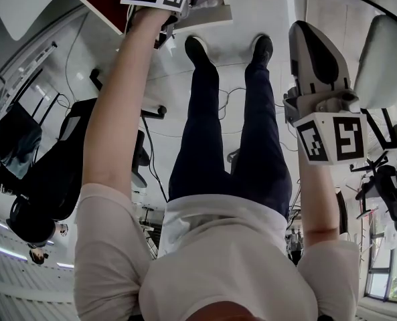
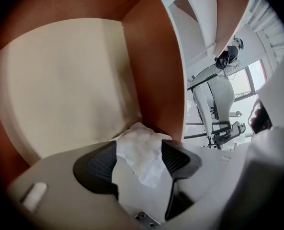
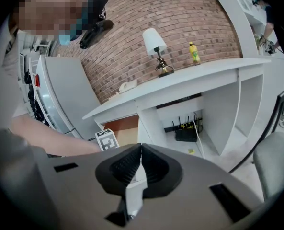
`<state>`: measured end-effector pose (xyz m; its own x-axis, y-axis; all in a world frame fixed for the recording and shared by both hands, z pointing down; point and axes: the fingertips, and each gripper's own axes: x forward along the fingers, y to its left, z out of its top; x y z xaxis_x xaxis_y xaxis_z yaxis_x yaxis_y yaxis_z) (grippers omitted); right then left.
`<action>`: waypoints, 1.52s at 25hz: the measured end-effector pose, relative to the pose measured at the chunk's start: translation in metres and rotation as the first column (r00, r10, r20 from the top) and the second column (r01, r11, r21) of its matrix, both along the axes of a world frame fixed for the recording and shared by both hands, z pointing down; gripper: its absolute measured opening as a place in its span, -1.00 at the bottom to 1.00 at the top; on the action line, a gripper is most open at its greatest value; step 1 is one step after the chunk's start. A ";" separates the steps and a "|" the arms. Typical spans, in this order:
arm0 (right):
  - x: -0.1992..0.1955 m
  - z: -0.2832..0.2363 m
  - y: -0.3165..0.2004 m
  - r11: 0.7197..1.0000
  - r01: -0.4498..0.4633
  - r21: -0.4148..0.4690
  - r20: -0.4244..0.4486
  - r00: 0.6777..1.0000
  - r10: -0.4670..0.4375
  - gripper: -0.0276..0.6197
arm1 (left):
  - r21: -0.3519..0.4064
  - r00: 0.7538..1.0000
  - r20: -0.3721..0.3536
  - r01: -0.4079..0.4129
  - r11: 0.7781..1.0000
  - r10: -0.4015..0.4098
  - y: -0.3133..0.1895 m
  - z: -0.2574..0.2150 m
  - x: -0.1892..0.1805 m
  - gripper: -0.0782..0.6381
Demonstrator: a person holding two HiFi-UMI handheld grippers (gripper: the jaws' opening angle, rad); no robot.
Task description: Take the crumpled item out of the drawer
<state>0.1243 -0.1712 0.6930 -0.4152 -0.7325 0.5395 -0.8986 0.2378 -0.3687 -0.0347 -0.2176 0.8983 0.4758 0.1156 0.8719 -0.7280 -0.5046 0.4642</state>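
The left tool (image 2: 139,146) reaches into the drawer (image 2: 153,61), its jaws closed on a crumpled paper (image 2: 142,156); the white wad fills the gap between both dark pads and pokes out past their tips; it sits low in the drawer, near the corner where the cream floor meets the reddish-brown side wall; whether it touches the floor cannot be told. The right tool (image 3: 141,150) is held well apart from the drawer, jaws pressed together with nothing between them; beyond it stands a white worktop (image 3: 213,71) against a brick wall (image 3: 175,13), carrying a lamp (image 3: 154,44) and a yellow bottle (image 3: 194,53).
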 end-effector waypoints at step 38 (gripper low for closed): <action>-0.007 -0.024 0.019 0.999 -0.011 0.040 0.005 1.000 0.011 -0.89 | 0.063 0.997 0.071 -0.022 0.998 0.018 0.032 -0.017 -0.013 -0.69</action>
<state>0.1170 -0.1523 0.6690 -0.4095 -0.7581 0.5075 -0.8995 0.2426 -0.3634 -0.0475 -0.1859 0.8812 0.4116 0.0676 0.9089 -0.7471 -0.5461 0.3789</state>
